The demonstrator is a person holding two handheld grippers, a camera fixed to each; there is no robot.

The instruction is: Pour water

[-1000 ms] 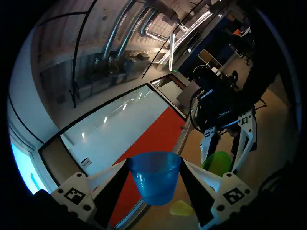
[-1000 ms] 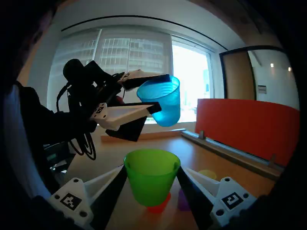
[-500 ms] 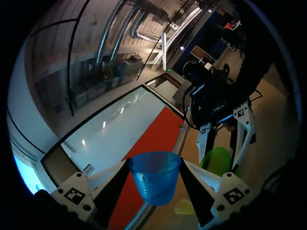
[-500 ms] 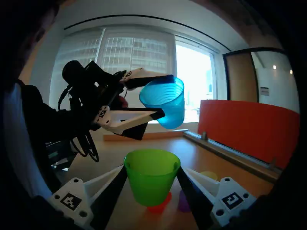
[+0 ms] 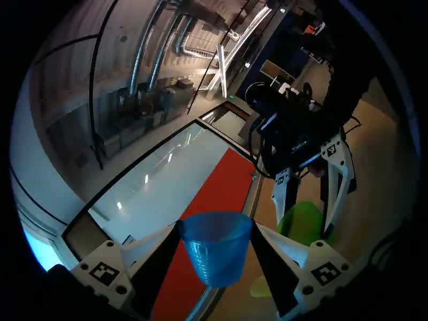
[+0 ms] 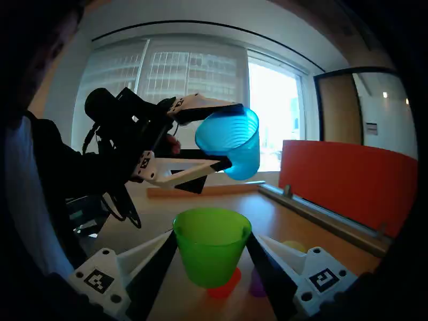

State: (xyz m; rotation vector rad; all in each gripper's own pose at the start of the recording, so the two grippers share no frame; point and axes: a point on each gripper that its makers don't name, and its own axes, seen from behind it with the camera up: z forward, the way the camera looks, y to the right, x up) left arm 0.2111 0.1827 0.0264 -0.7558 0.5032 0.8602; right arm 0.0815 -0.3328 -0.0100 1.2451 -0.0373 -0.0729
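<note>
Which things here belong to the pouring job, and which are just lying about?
In the job: blue cup in left gripper; green cup in right gripper.
Lying about: yellow item, red item, purple item on the table; red partition.

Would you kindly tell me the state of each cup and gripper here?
blue cup: tilted, held higher than the green cup.
green cup: upright, contents hard to tell.
left gripper: shut on the blue cup.
right gripper: shut on the green cup.
</note>
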